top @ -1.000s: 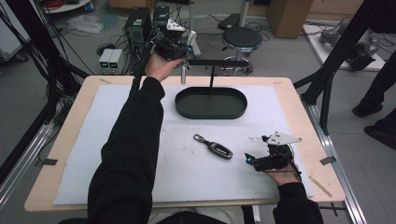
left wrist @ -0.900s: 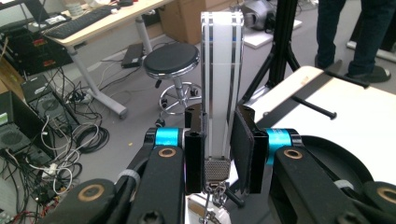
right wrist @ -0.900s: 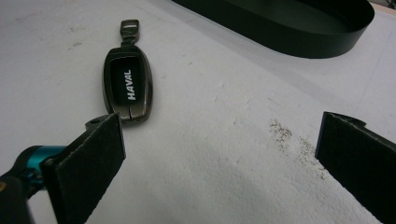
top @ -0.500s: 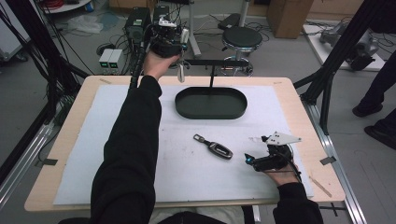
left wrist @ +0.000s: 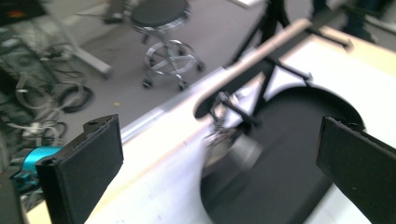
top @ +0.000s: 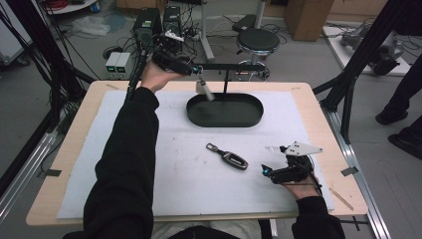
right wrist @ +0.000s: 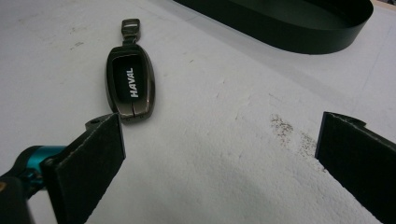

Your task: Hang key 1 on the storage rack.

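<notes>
Here, left gripper [left wrist: 219, 154] and right gripper [right wrist: 219, 158] wide open, empty.

You are at a light wooden table [top: 318, 107] with a white mat [top: 164, 149] on top. Past the far edge you see a grey floor [top: 308, 59], a round black stool [top: 257, 41] on a shiny metal base, and boxes with tangled cables [top: 149, 22]. Black metal poles [top: 366, 55] slant up at both sides.

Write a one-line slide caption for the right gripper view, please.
Open right gripper resting near a HAVAL key fob on the white mat.
</notes>
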`<state>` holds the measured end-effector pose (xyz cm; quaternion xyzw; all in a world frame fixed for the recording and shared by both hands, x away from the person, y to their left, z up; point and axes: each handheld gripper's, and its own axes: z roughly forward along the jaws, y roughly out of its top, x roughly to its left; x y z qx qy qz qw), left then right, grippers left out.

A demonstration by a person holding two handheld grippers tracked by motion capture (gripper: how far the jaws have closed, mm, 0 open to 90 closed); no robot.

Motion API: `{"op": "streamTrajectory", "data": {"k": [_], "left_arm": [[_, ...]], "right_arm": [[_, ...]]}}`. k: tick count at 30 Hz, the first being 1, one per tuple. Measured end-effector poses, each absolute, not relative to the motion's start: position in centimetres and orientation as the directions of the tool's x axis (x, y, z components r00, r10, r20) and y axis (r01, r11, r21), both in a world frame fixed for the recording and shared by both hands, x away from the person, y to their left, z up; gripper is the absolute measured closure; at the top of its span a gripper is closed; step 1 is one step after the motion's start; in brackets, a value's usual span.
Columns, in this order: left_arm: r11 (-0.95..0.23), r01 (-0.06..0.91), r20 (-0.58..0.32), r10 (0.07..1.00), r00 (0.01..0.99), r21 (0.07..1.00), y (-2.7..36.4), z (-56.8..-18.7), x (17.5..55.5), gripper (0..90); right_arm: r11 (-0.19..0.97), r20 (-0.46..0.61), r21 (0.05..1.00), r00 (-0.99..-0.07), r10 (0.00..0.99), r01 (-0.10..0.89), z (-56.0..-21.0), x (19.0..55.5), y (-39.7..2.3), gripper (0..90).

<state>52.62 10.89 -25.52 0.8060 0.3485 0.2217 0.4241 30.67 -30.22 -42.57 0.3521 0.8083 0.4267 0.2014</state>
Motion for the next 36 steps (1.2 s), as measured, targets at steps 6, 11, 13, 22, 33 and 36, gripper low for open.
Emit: {"op": "streamTrajectory", "data": {"k": [6, 11, 13, 22, 33, 36], "left_arm": [[-0.364, 0.366, 0.038, 0.751, 0.659, 0.856, 12.3, -26.3, 51.2, 1.7], [-0.362, 0.352, 0.029, 0.732, 0.681, 0.863, 12.9, -27.1, 50.0, 1.7], [-0.364, 0.349, 0.029, 0.726, 0.687, 0.863, 13.0, -27.4, 49.6, 1.7], [-0.357, 0.348, 0.019, 0.721, 0.692, 0.867, 14.6, -29.4, 47.1, 1.7], [-0.370, 0.357, 0.047, 0.748, 0.662, 0.858, 17.1, -30.6, 44.3, 1.7], [-0.380, 0.370, 0.037, 0.739, 0.673, 0.848, 17.7, -30.8, 43.6, 1.7]], "right_arm": [[0.388, -0.025, 0.830, -0.668, 0.744, 0.401, -42.6, 30.6, -30.2, 0.8], [0.391, -0.030, 0.828, -0.664, 0.747, 0.402, -42.6, 30.6, -30.3, 0.8], [0.391, -0.028, 0.827, -0.664, 0.748, 0.405, -42.6, 30.6, -30.2, 0.8], [0.396, -0.034, 0.823, -0.661, 0.749, 0.406, -42.8, 30.5, -30.3, 0.8], [0.397, -0.036, 0.823, -0.661, 0.750, 0.406, -42.8, 30.5, -30.3, 0.8], [0.398, -0.035, 0.821, -0.660, 0.750, 0.409, -42.8, 30.5, -30.2, 0.8]]}}
